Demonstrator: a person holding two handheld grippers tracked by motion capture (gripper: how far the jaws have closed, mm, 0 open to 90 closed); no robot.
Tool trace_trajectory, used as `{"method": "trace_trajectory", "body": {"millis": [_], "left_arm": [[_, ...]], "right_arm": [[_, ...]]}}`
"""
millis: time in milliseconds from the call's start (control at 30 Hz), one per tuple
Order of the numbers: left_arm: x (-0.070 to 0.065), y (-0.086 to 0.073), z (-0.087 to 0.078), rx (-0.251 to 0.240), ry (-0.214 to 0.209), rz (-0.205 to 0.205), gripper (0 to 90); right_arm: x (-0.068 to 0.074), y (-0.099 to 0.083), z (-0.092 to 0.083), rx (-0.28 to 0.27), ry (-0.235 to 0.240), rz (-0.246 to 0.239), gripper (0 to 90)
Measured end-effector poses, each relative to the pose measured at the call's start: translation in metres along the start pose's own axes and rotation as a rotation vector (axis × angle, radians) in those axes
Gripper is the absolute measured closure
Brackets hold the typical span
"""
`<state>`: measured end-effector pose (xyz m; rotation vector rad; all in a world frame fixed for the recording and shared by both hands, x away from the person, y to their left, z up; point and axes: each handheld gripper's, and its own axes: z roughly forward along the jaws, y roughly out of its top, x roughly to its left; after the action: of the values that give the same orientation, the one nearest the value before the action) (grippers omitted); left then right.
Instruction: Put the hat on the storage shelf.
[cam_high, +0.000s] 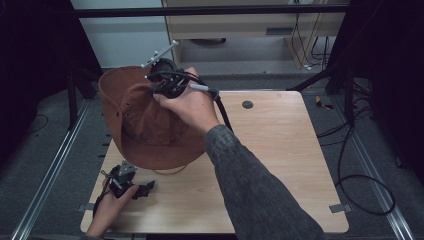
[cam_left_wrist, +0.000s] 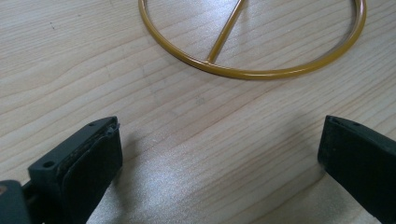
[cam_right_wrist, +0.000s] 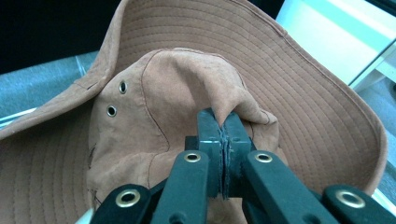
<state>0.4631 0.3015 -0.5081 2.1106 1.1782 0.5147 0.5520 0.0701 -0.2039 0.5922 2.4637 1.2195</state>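
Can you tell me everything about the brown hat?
The brown hat is a soft, suede-looking bucket hat with a wide brim stitched in rings and two small metal eyelets on the crown's side. The right gripper pinches a fold of the crown's cloth, its jaws shut, holding the hat up, tilted, above the wooden table's far left part.

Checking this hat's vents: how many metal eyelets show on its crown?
2: both eyelets sit close together on the hat's crown, left of the pinched fold. Others may be hidden.
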Motion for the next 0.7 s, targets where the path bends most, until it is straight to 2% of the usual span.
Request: {"method": "trace_trajectory", "body": {"millis": [367, 700], "left_arm": [[0.0, 0.0, 0.0, 0.0, 0.001, 0.0, 0.0], [0.0, 0.0, 0.0, 0.005, 0.001, 0.007, 0.0]], "right_arm": [[-0.005, -0.006, 0.012, 0.02, 0.008, 0.025, 88.9], [0.001, -0.005, 0.021, 0.029, 0.025, 0.021, 88.5]]}}
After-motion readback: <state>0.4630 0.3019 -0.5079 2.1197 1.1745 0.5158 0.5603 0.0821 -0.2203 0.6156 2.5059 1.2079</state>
